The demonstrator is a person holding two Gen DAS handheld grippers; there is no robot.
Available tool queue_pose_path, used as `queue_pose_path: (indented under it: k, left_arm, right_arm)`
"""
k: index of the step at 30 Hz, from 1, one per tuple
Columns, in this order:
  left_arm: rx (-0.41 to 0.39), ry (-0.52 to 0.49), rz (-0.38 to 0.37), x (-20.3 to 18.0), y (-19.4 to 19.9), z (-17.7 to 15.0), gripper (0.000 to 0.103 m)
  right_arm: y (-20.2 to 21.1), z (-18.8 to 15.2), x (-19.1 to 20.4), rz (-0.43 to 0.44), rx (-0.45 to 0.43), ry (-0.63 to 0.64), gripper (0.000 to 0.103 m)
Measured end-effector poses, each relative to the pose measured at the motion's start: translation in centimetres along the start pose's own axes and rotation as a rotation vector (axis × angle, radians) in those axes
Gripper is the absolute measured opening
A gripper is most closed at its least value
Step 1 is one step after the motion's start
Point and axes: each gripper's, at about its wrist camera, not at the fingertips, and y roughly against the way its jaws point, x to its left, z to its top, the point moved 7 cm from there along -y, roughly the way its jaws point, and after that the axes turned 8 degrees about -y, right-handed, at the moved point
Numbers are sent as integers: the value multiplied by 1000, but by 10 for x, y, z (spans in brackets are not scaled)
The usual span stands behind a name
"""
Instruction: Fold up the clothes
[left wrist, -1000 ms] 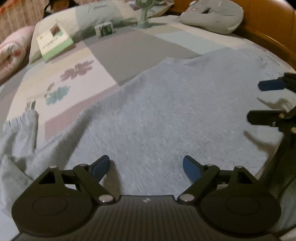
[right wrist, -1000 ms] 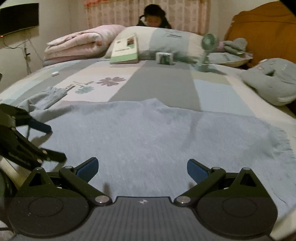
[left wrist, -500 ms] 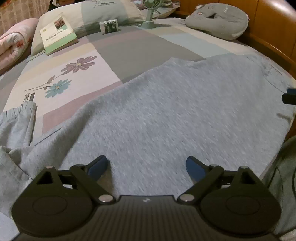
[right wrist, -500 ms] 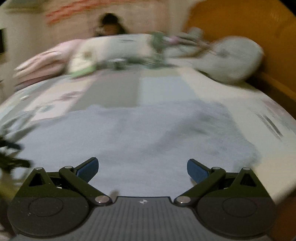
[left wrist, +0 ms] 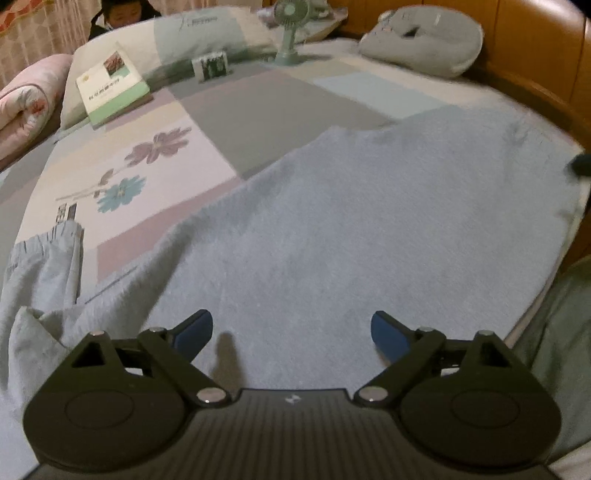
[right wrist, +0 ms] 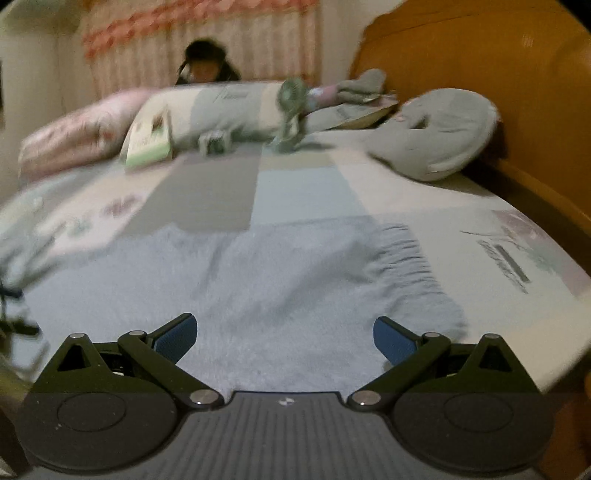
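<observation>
A light blue-grey fleecy garment [left wrist: 369, 229] lies spread flat on the patchwork bedspread [left wrist: 258, 110]. One sleeve with a ribbed cuff [left wrist: 44, 251] lies crumpled at its left end. My left gripper [left wrist: 291, 330] hovers open just above the near edge of the fabric, with nothing between its fingers. In the right wrist view, my right gripper [right wrist: 284, 334] is also open over the garment [right wrist: 277, 280], close to its ribbed end [right wrist: 413, 266]. Only a dark tip of the right gripper [left wrist: 581, 162] shows at the left wrist view's right edge.
A green-and-white book [left wrist: 112, 88], a small box [left wrist: 210, 66] and a desk fan [left wrist: 290, 33] stand near the pillows. A grey cushion [left wrist: 424, 37] lies by the wooden headboard [left wrist: 535, 74], a pink quilt [left wrist: 26, 103] at the far left. A person [right wrist: 205, 66] sits behind the pillows.
My right gripper has swung to the right along the garment, almost leaving the left wrist view, and now faces the ribbed end. The left gripper has stayed put and open.
</observation>
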Motion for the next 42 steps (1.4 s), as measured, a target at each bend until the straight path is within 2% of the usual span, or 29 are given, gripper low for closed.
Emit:
queue_pose_path:
  k: [2,4,6,12,17,20,23,26,28,31,35,39,42]
  left_arm:
    - [19,23,2,4,-10,-4,96]
    - [4,61,-18,11,-11,-3,96]
    - [5,60,-4,12,-7,-2,95]
    - [-20,9,-13,0,8,6,94]
    - [27,10,-6,-4,-6,3,94]
    - [40,35,-11,-1,-11,4,96]
    - [37,13,16,-3,-7,9,94]
    - [24,-20,28,-8,-1,12,94]
    - [27,-16,19,-10,-3,14,94]
    - [42,-12,21,-12,-9,16,94]
    - [56,-3,15,-10,-12,19,94]
    - [71,-12,22,-10,-14,22,94]
    - [78,-24,28,-11,-14,23,95]
  right_arm:
    - [13,8,-20,4,-16,-97,103]
    - [20,16,-37,-7,-18,-177,103]
    - [24,22,-47,-11,-11,-235,103]
    - [-2,15,-36,119,80,-351,103]
    - [-49,-4,-38,57,160,-351,103]
    - [-54,-1,-41,72,128,-347,103]
    - [-49,6,-41,74,149,-371,103]
    - [-36,28,-19,89,80,-299,103]
    - [-43,41,-3,94,60,-259,103]
    - [-81,54,16,6,67,-213,103]
    - [-138,53,29,-201,123,-171,103]
    - [-171,48,21,-253,140,-227,103]
    - [-180,52,14,-271,128,-242,103]
